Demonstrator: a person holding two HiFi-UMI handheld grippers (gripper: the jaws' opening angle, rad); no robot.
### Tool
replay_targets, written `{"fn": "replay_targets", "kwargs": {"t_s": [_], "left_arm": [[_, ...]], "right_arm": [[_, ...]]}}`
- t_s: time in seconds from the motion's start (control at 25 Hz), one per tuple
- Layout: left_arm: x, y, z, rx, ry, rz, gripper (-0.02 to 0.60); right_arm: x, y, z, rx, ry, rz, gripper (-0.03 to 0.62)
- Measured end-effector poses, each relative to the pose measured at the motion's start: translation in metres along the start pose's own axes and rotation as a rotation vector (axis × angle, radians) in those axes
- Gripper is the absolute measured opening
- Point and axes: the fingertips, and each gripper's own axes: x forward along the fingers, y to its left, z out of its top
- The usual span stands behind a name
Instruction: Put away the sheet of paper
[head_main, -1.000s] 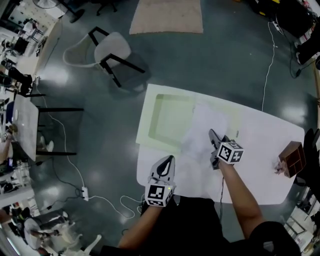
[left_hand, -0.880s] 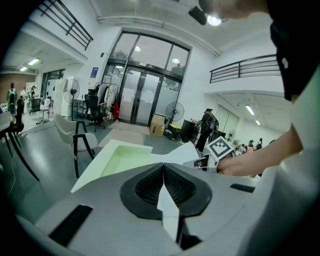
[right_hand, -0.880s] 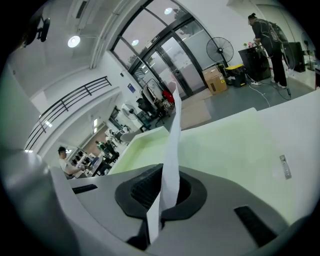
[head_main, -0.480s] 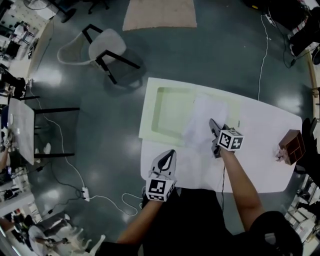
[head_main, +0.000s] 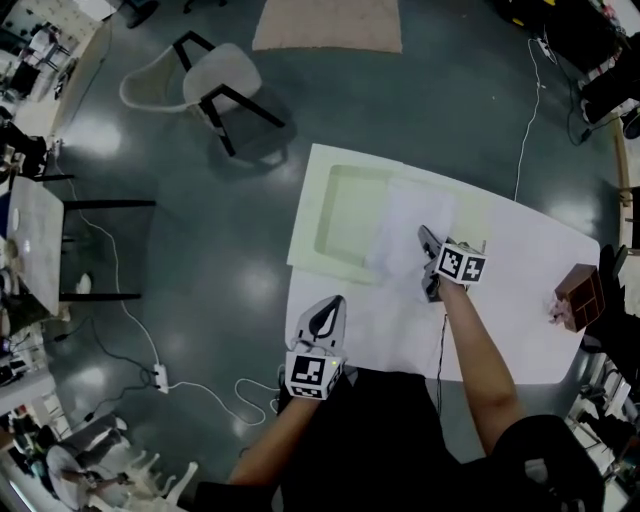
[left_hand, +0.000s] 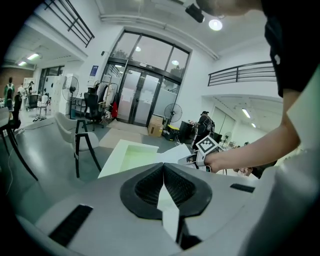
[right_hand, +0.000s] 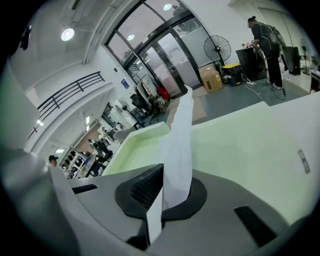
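Note:
A white sheet of paper lies partly over the pale green tray at the far left of the white table. My right gripper is shut on the sheet's near edge. In the right gripper view the sheet rises from between the jaws, bent upward, with the tray behind it. My left gripper hovers over the table's front left part, shut with nothing in it. The left gripper view shows the shut jaws, with the tray and the right gripper beyond them.
A small wooden box stands at the table's right end. More white paper lies flat between the grippers. A chair and a rug are on the floor beyond the table; cables run at the left.
The head view has shifted a little. Both grippers keep about the same places over the table, and the right one stays shut on the sheet.

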Motion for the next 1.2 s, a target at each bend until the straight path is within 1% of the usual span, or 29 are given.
{"fn": "replay_targets", "kwargs": {"t_s": [0.24, 0.32, 0.52, 0.68, 0.92, 1.2], "left_arm": [[-0.012, 0.014, -0.005, -0.023, 0.007, 0.023, 0.003], [-0.014, 0.02, -0.006, -0.032, 0.008, 0.031, 0.003], [-0.019, 0.032, -0.006, -0.033, 0.004, 0.05, 0.005], [-0.023, 0.041, -0.008, -0.054, 0.004, 0.059, 0.004], [-0.028, 0.053, -0.007, -0.056, 0.002, 0.075, 0.003], [-0.035, 0.07, -0.01, -0.087, 0.004, 0.098, 0.003]], "right_arm": [[0.017, 0.011, 0.002, -0.027, 0.018, 0.002, 0.0], [0.023, 0.013, 0.005, -0.014, 0.014, 0.003, 0.0], [0.035, 0.018, 0.003, 0.072, 0.014, 0.02, 0.0], [0.047, 0.029, 0.0, 0.053, 0.026, 0.022, 0.0], [0.066, 0.039, -0.003, 0.067, 0.045, 0.033, 0.0], [0.087, 0.057, -0.005, 0.074, 0.065, 0.047, 0.0]]}}
